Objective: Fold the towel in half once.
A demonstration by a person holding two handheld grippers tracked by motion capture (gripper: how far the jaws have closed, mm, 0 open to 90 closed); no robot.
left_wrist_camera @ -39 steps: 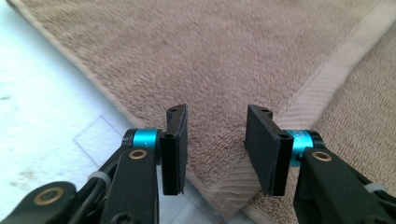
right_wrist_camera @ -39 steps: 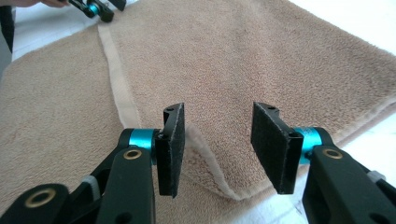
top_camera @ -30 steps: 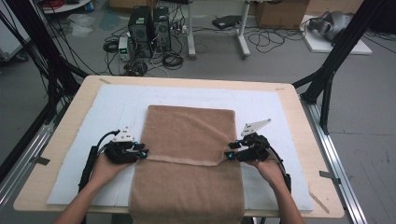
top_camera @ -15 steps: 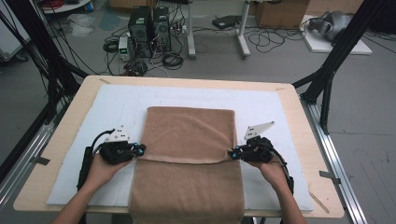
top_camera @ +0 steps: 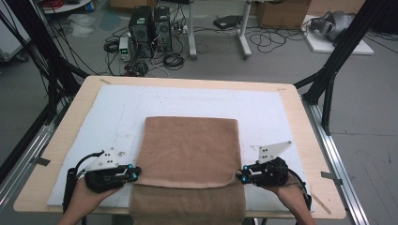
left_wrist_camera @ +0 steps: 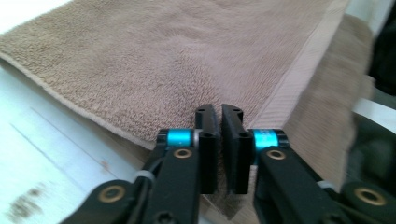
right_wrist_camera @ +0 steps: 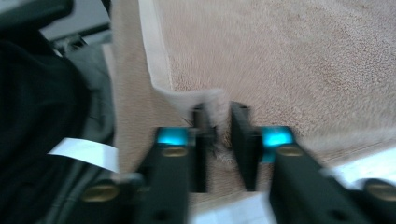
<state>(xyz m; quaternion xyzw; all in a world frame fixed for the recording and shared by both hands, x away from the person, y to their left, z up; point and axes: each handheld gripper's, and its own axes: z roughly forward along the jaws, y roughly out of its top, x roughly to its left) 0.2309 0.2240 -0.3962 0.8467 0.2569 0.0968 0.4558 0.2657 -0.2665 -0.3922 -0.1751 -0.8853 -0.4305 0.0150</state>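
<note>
A brown towel (top_camera: pixel 190 150) lies folded on the white mat (top_camera: pixel 263 108), and its lower layer runs over the table's front edge. My left gripper (top_camera: pixel 137 174) pinches the near left corner of the top layer. In the left gripper view the jaws (left_wrist_camera: pixel 219 112) stand a thin slit apart over the towel's (left_wrist_camera: pixel 163 51) edge. My right gripper (top_camera: pixel 239 178) has the near right corner. In the right gripper view the pale hem (right_wrist_camera: pixel 212 100) sticks up between the jaws (right_wrist_camera: pixel 222 112). Both pairs of jaws have just been opening a little, with the cloth still between them.
The wooden table (top_camera: pixel 65 136) has metal rails along both sides and black frame poles (top_camera: pixel 338 51) at its corners. Computer boxes (top_camera: pixel 150 23) and cables lie on the floor beyond the far edge. Bare mat shows on both sides of the towel.
Both grippers closed on the towel's side edges and moved toward the person. The top layer's near edge came with them, and its far edge slid slightly nearer.
</note>
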